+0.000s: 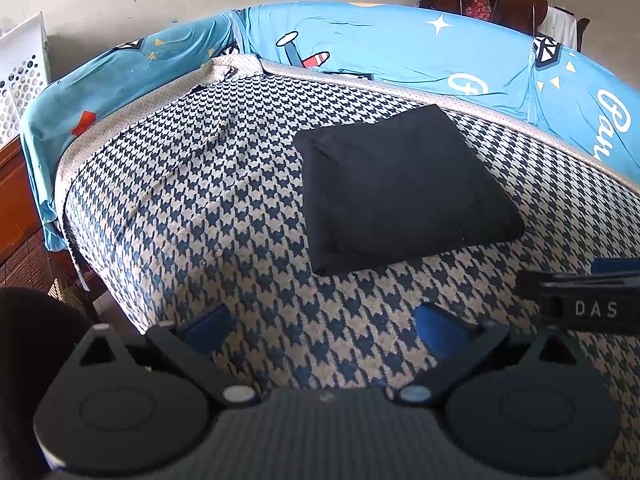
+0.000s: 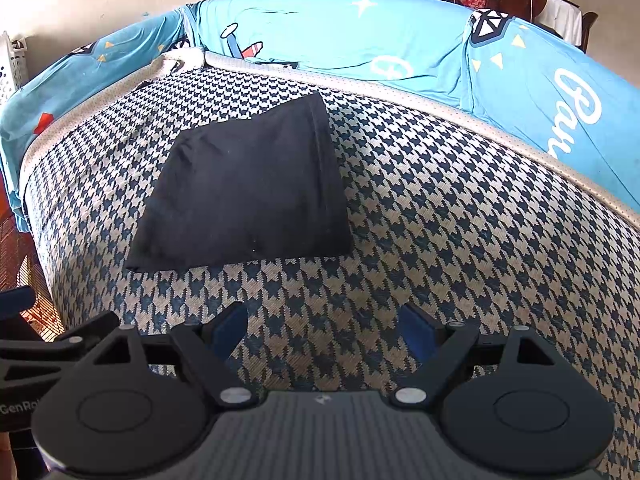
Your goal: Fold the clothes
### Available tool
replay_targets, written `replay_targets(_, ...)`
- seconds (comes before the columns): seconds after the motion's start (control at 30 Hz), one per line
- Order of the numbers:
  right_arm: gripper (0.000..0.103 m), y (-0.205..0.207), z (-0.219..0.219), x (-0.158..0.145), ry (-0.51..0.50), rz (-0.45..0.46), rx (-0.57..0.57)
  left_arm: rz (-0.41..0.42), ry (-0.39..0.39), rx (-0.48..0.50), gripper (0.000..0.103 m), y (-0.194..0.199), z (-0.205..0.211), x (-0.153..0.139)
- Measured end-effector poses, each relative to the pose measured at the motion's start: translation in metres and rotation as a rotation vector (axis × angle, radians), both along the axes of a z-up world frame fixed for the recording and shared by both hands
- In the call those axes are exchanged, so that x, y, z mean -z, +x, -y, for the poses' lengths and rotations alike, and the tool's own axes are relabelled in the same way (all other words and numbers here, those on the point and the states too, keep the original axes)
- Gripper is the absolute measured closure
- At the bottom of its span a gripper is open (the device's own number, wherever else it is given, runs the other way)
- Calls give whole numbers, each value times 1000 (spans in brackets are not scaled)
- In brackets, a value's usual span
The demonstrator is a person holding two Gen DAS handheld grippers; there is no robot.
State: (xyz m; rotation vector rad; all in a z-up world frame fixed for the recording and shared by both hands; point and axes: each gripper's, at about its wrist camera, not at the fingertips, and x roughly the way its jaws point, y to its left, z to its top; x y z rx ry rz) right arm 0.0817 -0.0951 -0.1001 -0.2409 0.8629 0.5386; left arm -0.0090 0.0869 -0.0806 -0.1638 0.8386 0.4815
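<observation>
The black cloth point(image 1: 404, 188) lies folded into a compact rectangle on the houndstooth bed point(image 1: 208, 200), clear of both claws. The left claw point(image 1: 320, 324) and right claw point(image 2: 322, 330) hover near the bed's front, jaws apart, holding nothing. The fold looks finished. To do it well, I judge only a light press along the near edge is needed, without dragging layers apart.
</observation>
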Motion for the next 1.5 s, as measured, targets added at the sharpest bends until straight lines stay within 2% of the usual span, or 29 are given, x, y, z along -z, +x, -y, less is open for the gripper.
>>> replay_targets(0.73,20,-1,-1,1,-6,-3,1,-13,17,10,0,2,1,0)
replay_targets(1.5,20,-1,-1,1,-15,-5,0,-14,-44,-3,0,1,-3,-3)
